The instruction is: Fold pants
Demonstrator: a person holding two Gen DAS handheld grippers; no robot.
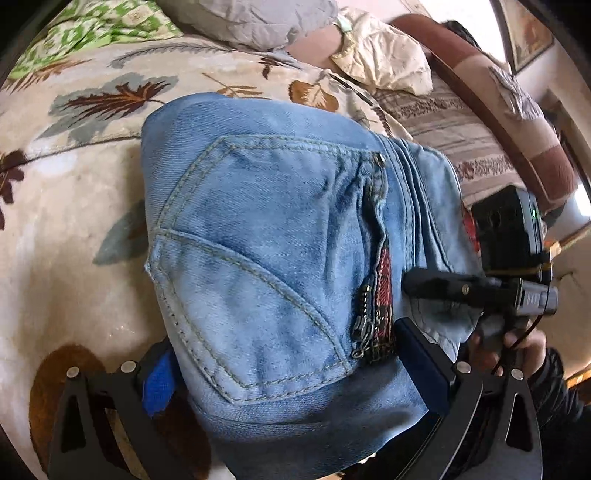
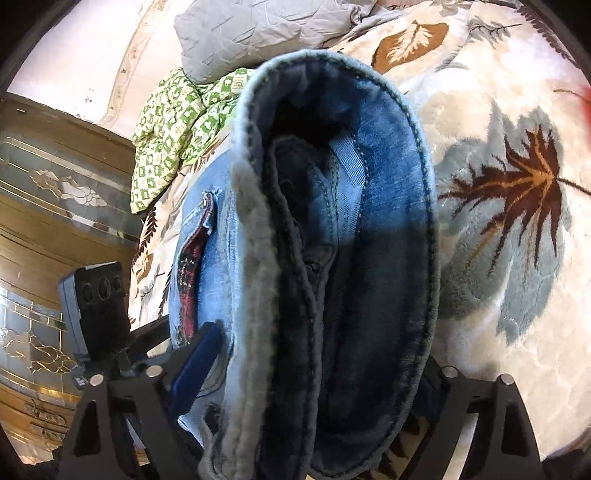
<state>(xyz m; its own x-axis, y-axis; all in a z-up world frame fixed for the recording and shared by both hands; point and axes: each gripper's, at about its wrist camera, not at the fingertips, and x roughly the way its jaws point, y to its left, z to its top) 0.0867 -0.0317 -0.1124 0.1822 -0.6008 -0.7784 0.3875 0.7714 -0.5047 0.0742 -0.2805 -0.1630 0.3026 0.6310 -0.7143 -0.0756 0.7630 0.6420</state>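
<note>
Pale blue jeans (image 1: 280, 266) lie as a thick folded bundle on the leaf-patterned blanket (image 1: 74, 206) of a bed, pocket side up, the zip with its red lining at about 4 o'clock of the bundle in the left wrist view. Left gripper (image 1: 295, 373) straddles the near end of the bundle, one blue pad at 7 o'clock and the dark pad at 5 o'clock, jaws wide and seemingly pressed to both flanks; a grip on the stack, by my reading. Right gripper (image 2: 314, 369) takes the layered open edge (image 2: 332, 258), hems and dark inner cloth facing the lens; jaws stand wide with the stack filling the gap, its blue pad against the denim at 8 o'clock, far pad hidden. Judged step: late in the fold, bundle clasped at both ends for a last squaring or setting down. Next move likely calls for keeping layers aligned, lowering flat, then releasing without dragging the top layer. Green patterned cloth (image 2: 173, 133) and grey pillow (image 2: 251, 33) sit at 11 o'clock, apart.
</note>
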